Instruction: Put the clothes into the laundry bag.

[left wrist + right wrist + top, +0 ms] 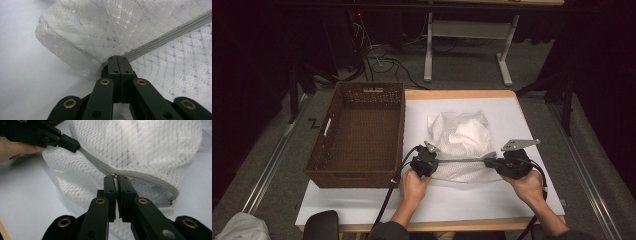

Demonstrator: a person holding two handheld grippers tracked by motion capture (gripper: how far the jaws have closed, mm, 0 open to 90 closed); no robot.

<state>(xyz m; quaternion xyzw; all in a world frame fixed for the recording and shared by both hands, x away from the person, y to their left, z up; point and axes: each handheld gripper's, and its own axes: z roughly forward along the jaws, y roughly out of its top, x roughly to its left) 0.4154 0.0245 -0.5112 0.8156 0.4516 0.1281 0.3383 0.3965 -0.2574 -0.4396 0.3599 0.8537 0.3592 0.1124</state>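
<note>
White mesh laundry bag (460, 142) lies on the white table cover, just right of the brown basket, puffed and crumpled with something white inside. Diamond-pattern netting, semi-transparent. Grey zipper (462, 160) runs along its near edge, pulled taut and straight. Left end of the zipper (165, 37) is closed, teeth meshed. Metal zipper pull (114, 174) sits partway along; beyond it the zipper curves round the bag's corner (172, 195), where a small gap shows.

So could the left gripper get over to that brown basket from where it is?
Probably yes: the basket sits open just beside the left gripper, but that gripper is shut on the mesh bag.
</note>
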